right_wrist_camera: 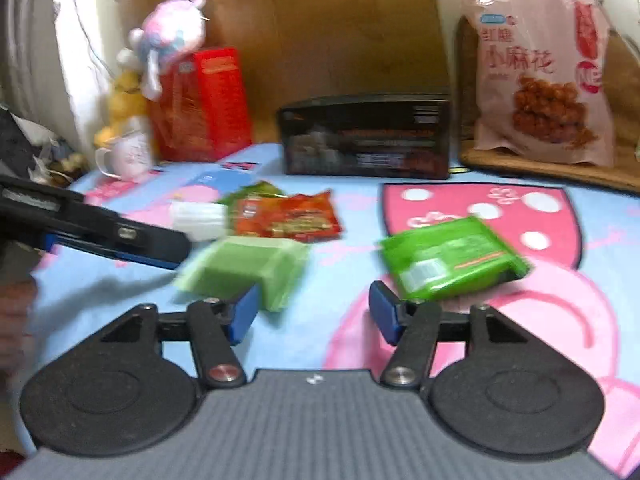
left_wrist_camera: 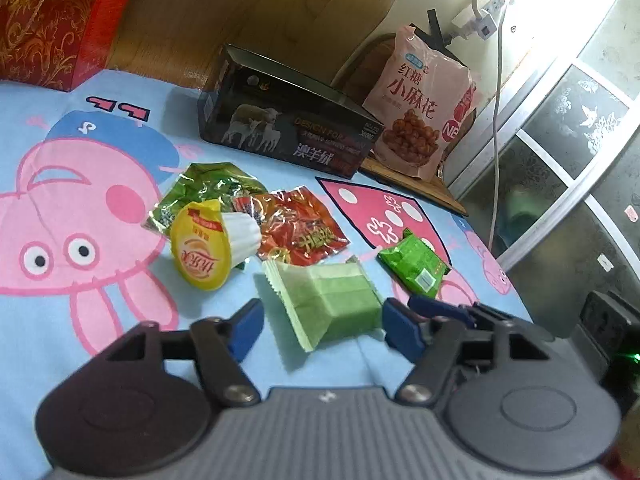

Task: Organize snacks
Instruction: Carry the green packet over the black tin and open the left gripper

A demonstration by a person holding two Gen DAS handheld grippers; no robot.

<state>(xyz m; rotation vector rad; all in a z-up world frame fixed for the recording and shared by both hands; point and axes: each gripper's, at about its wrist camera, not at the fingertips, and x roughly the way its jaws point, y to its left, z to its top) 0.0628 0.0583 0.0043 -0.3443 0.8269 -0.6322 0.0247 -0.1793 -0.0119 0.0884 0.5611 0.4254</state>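
Snacks lie scattered mid-surface on a cartoon-print bedsheet (left_wrist_camera: 60,320). Left gripper (left_wrist_camera: 320,326) hovers with jaws apart, a pale green wafer packet (left_wrist_camera: 332,300) lying between its fingertips, unclamped. Right gripper (right_wrist_camera: 312,312) is likewise spread and empty, just short of a bright green packet (right_wrist_camera: 452,258). Yellow-lidded jelly cup (left_wrist_camera: 204,248), red wrapper (left_wrist_camera: 300,228) and a foil green wrapper (left_wrist_camera: 200,188) cluster nearer the far edge, before a black box (left_wrist_camera: 288,128) and a pink bag (left_wrist_camera: 420,100)

Home bedroom: cartoon bedsheet (left_wrist_camera: 80,320), plush toy (right_wrist_camera: 170,36)
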